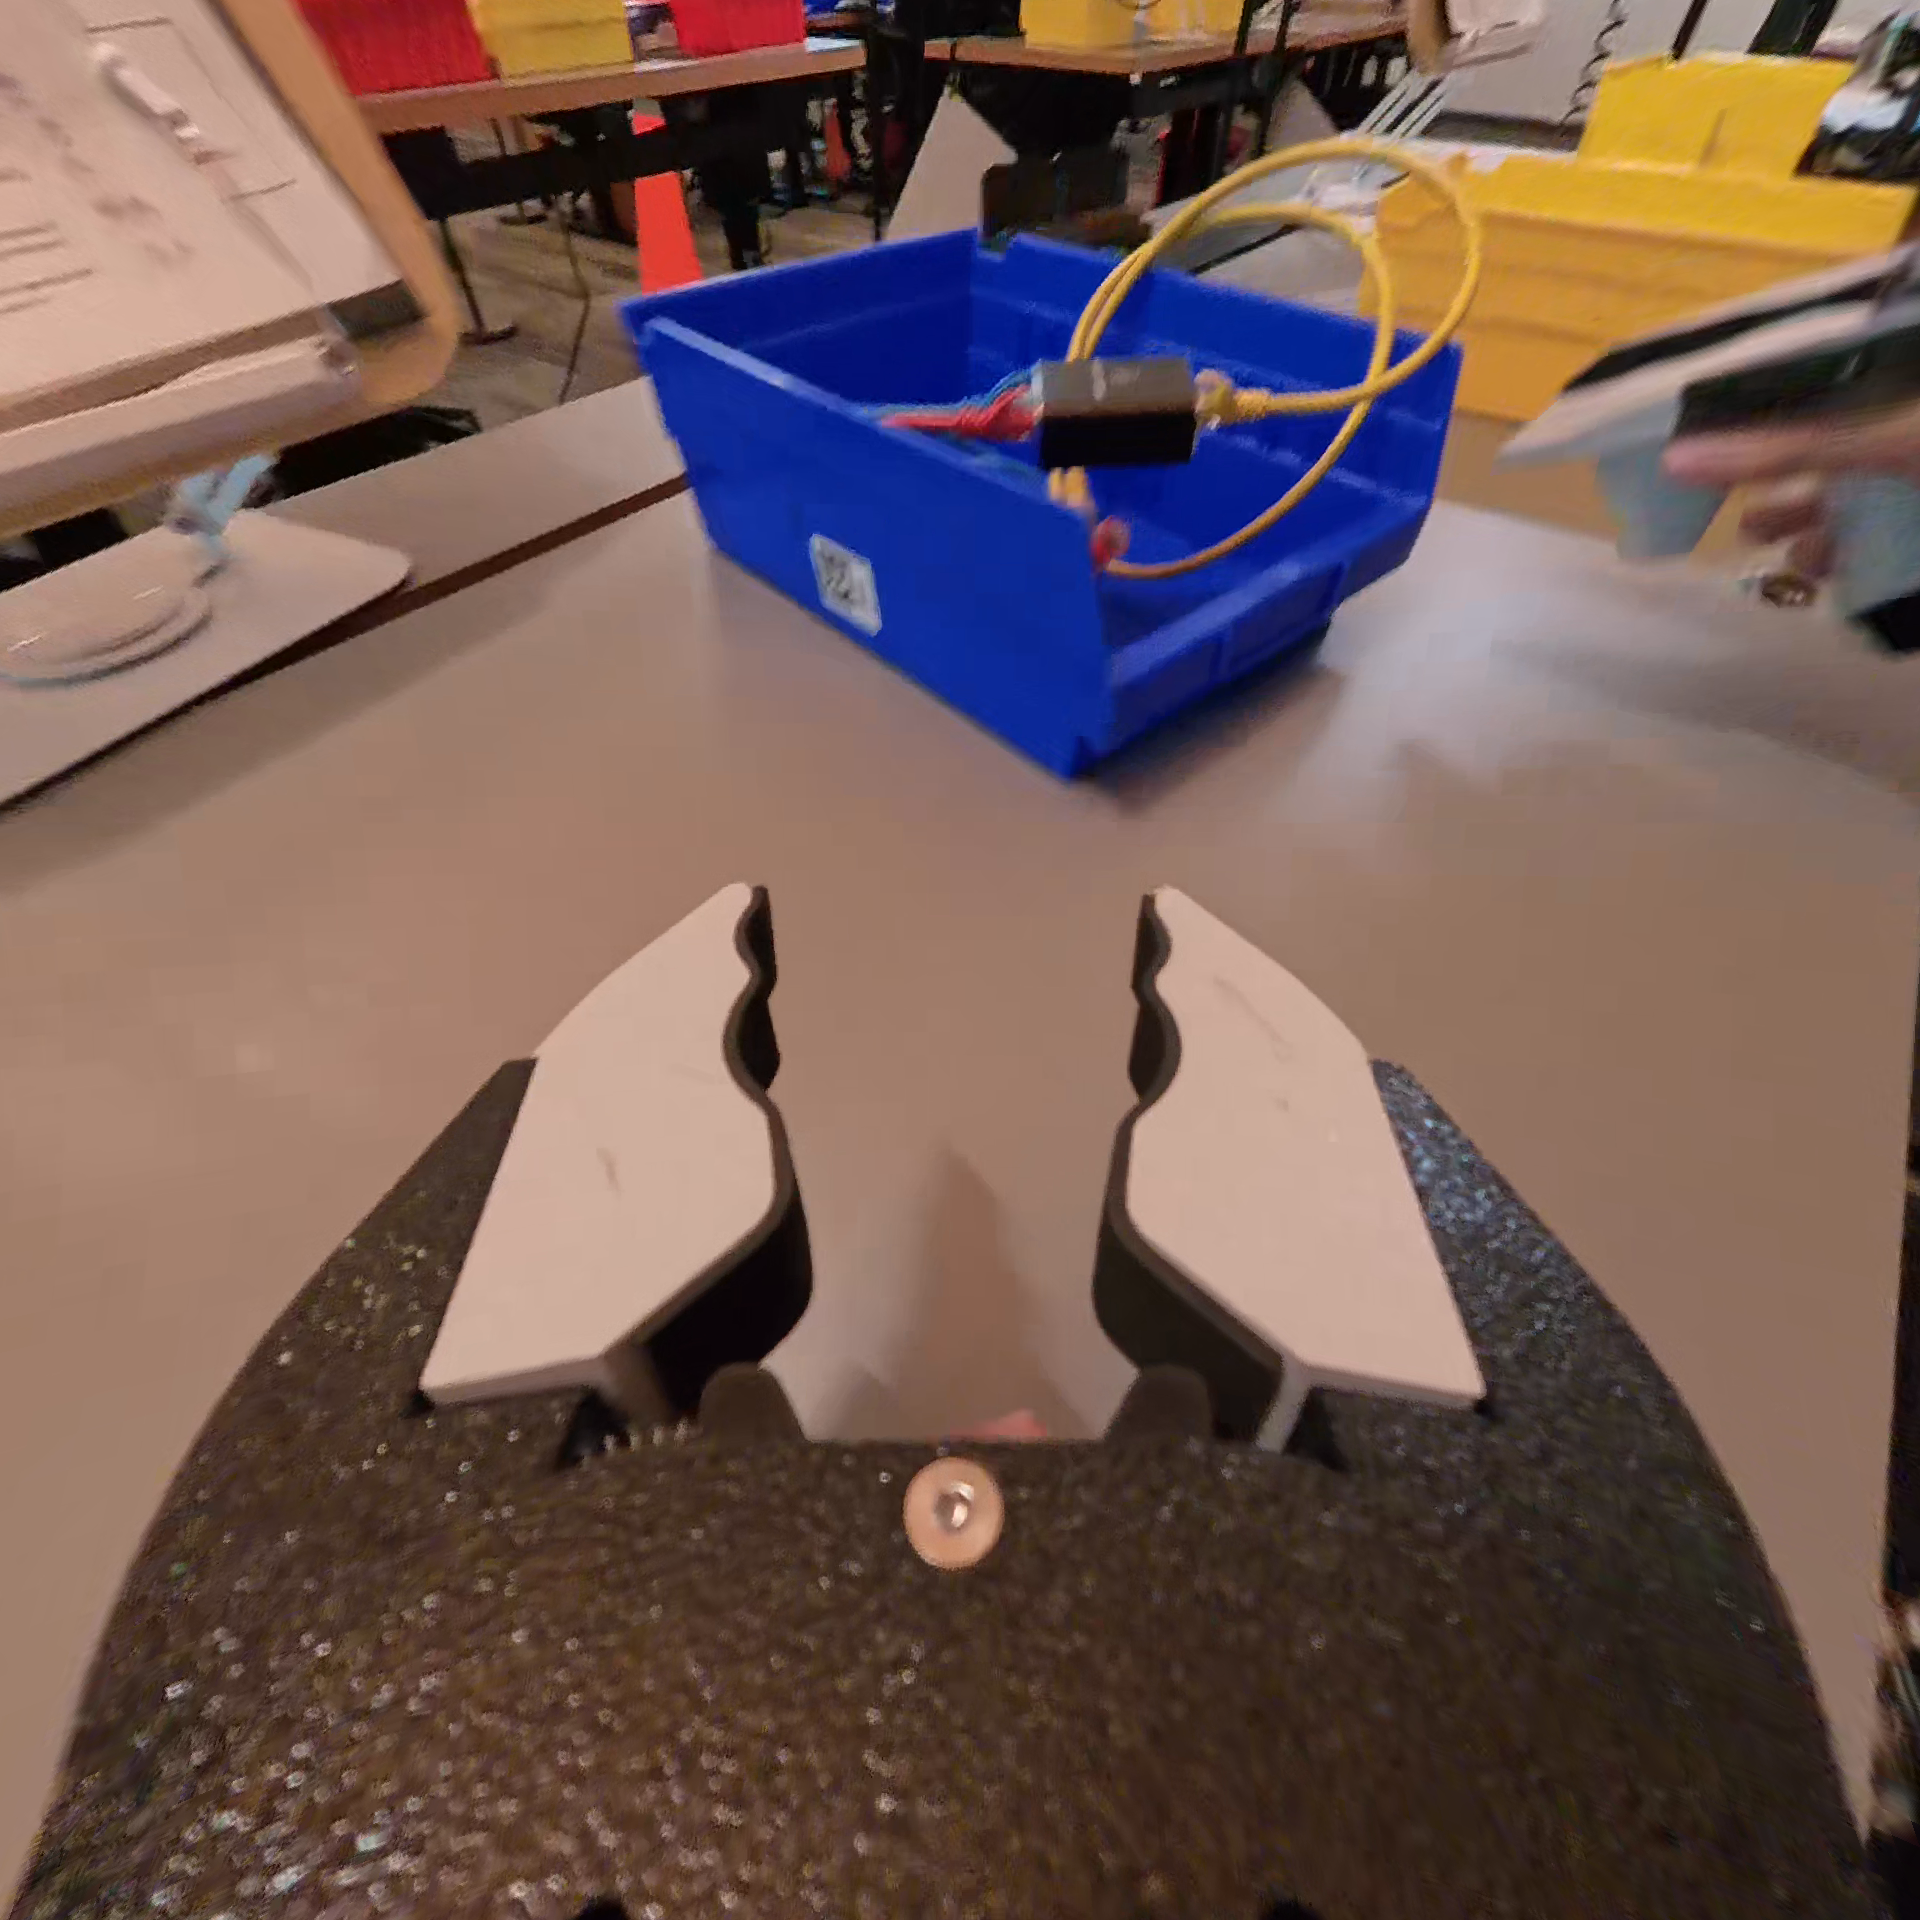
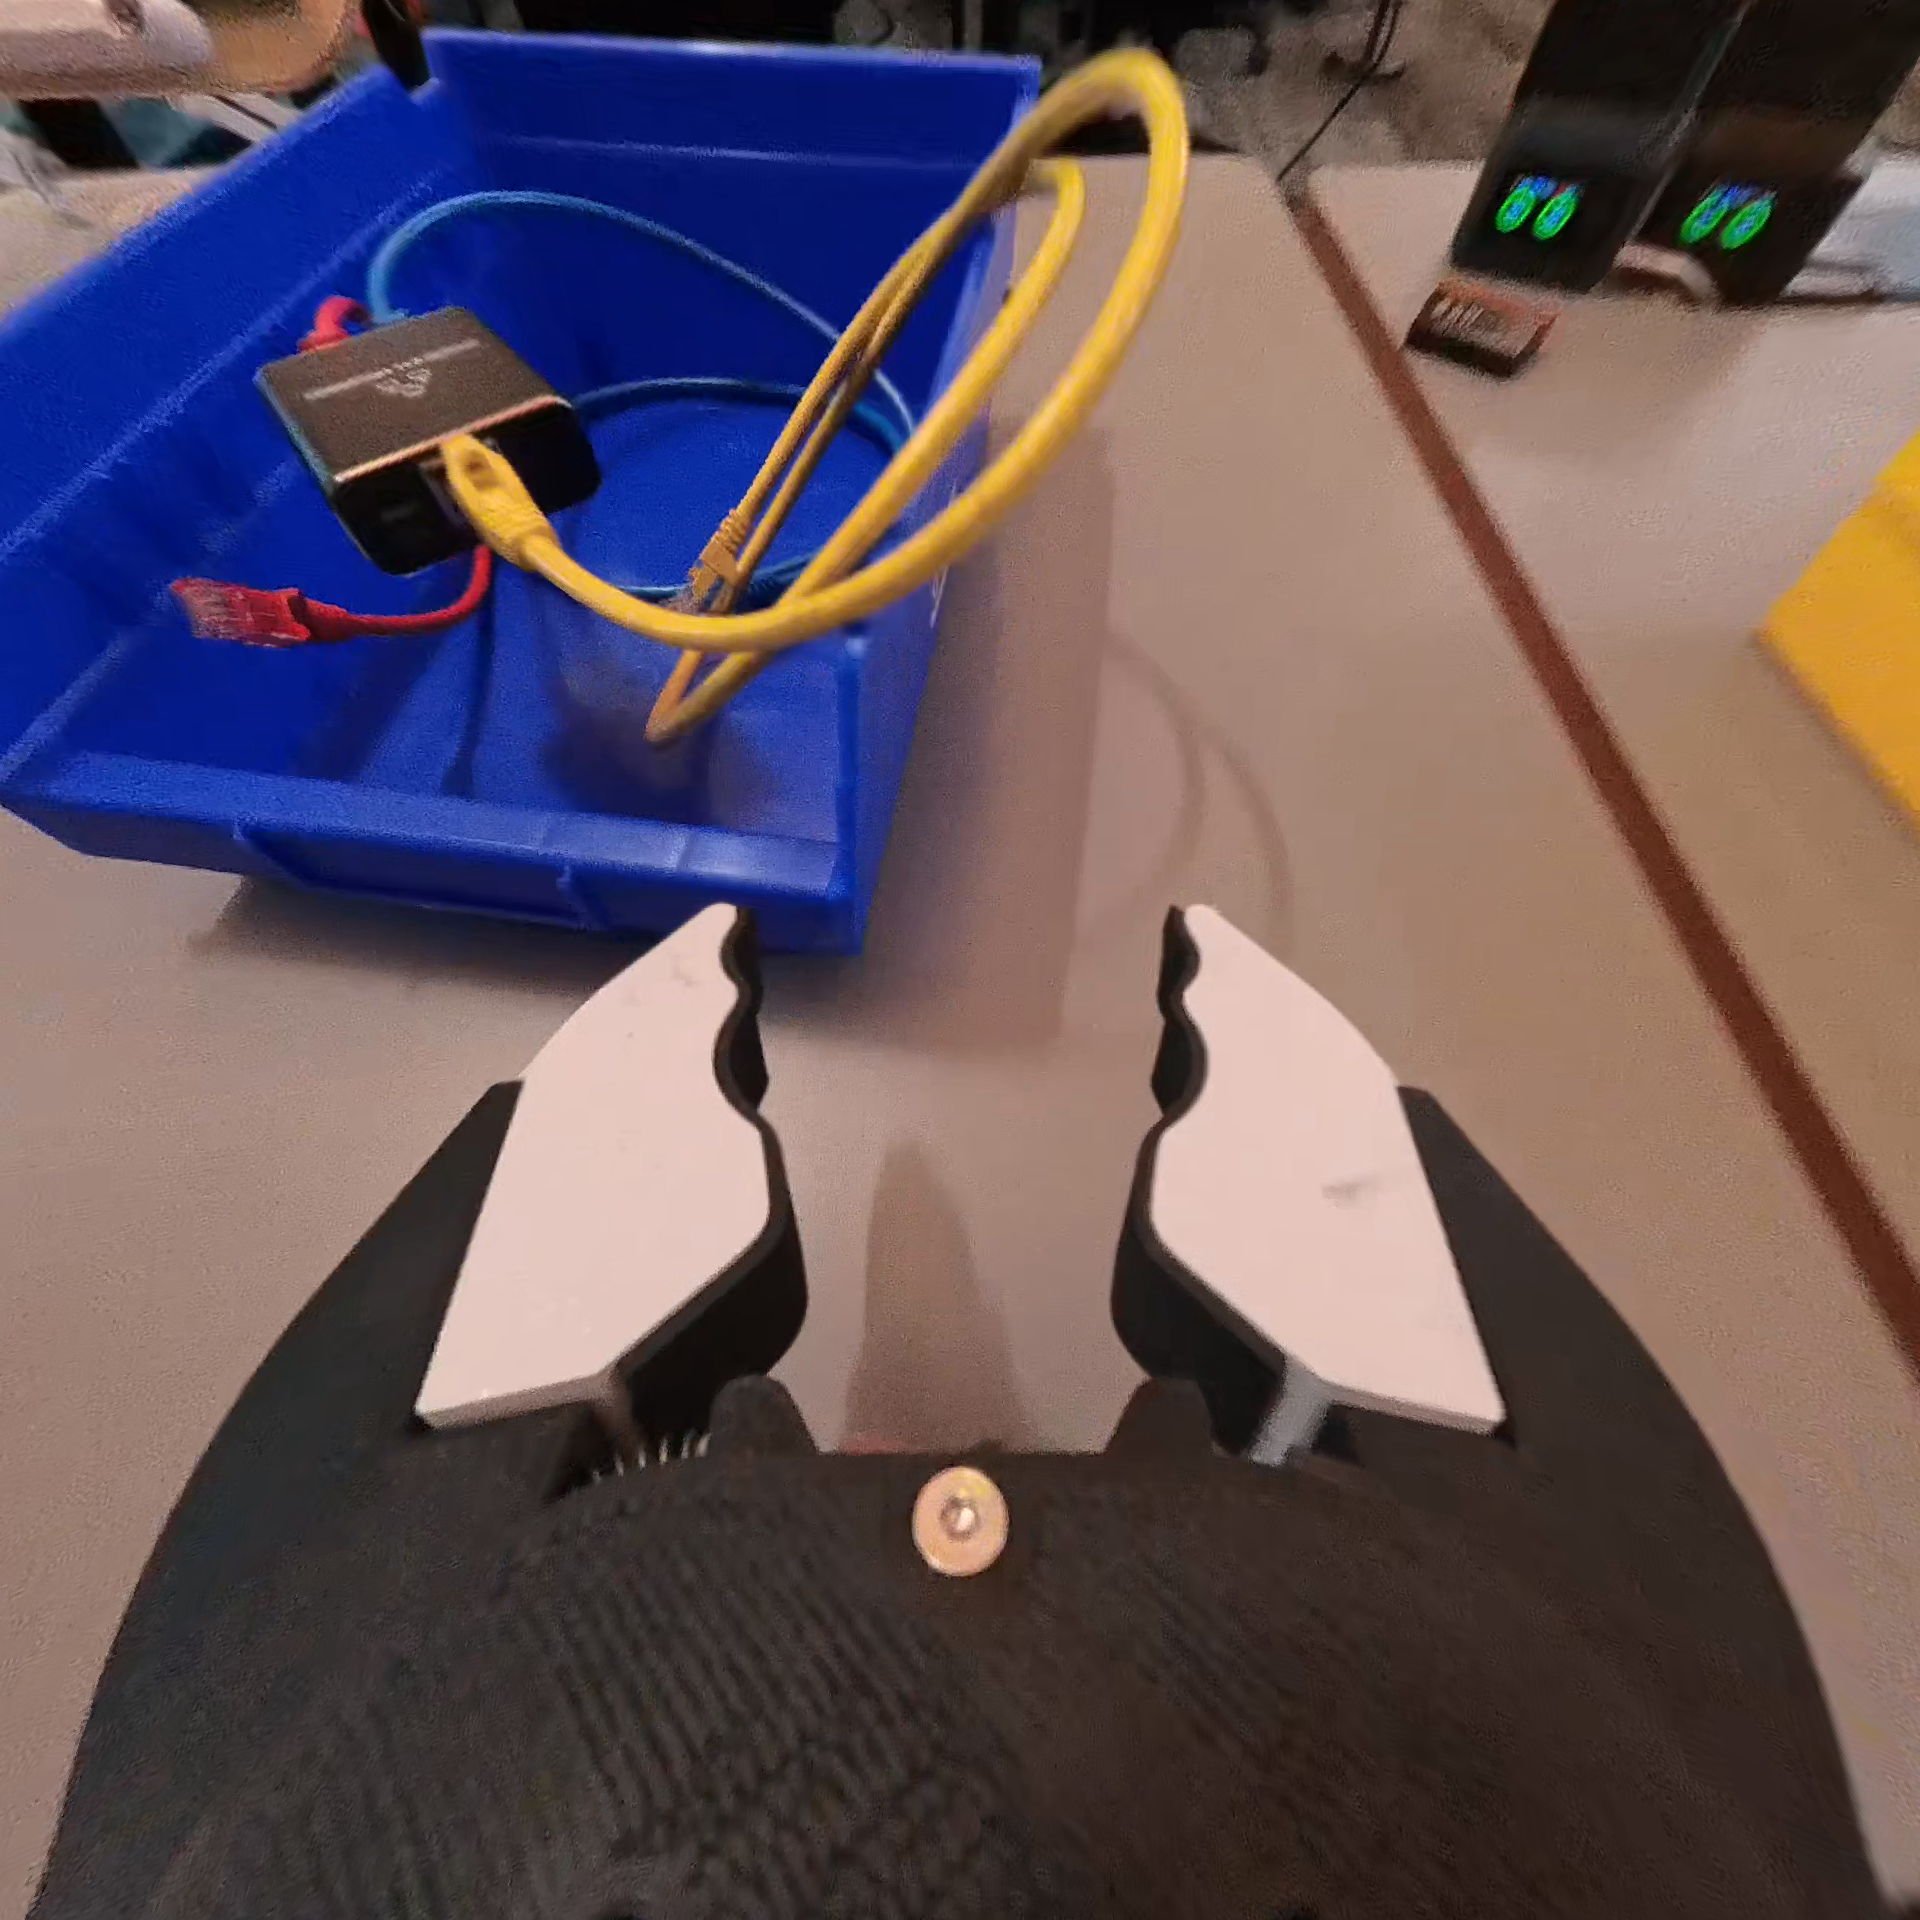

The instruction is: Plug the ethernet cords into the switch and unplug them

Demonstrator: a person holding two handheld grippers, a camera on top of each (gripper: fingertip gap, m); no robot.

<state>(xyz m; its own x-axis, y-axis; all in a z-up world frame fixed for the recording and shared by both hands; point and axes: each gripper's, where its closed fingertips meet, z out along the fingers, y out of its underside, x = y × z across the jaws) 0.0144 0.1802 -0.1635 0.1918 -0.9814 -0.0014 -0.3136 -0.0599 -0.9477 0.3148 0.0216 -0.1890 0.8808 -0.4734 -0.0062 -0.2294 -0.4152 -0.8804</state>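
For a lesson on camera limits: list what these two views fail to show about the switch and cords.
- Switch far ports: right wrist view, hidden by its own body.
- Blue cord ends: right wrist view, hidden behind the switch.
- Red cord: left wrist view, too blurred to tell if it is plugged in.
- Blue bin floor: left wrist view, hidden by its front wall.
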